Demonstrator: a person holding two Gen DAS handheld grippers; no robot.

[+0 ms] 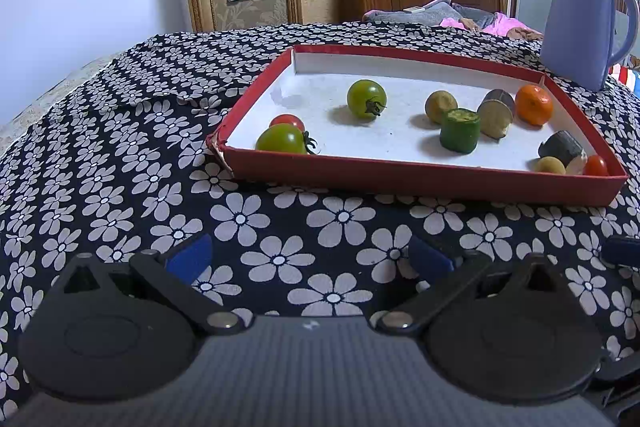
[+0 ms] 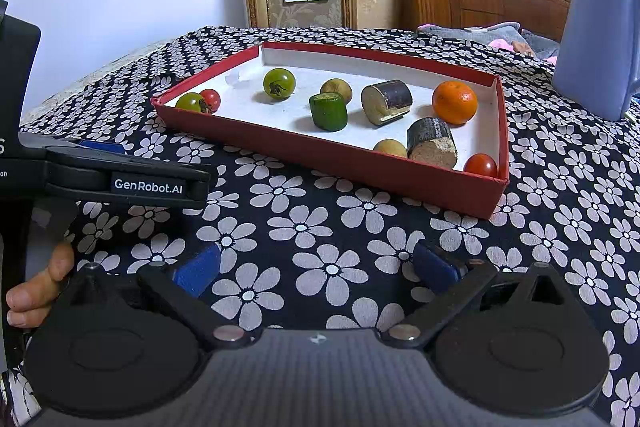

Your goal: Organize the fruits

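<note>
Two hand-held grippers hover low over a flower-print cloth, short of a shallow red box that holds every fruit in sight. The left gripper and the right gripper both stand released, blue pads spread wide with nothing between them; a person's fingers show at the left gripper's handle in the right wrist view. Inside the box, on its white floor, a green tomato and a small red tomato touch in the near left corner, and a second green tomato sits apart toward the middle. A green cut cylinder, a yellowish round fruit and a dark-skinned cut piece cluster at centre right, with an orange beside the right wall. Another dark cut piece, a second yellowish fruit and a red tomato crowd the near right corner. Whether the sorting is under way or finished cannot be judged here. Any pick would likely go best by coming in over the near wall, straddling one fruit clear of its neighbours, and closing gently on the soft tomatoes. A blue jug stands beyond the box's far right corner.
</note>
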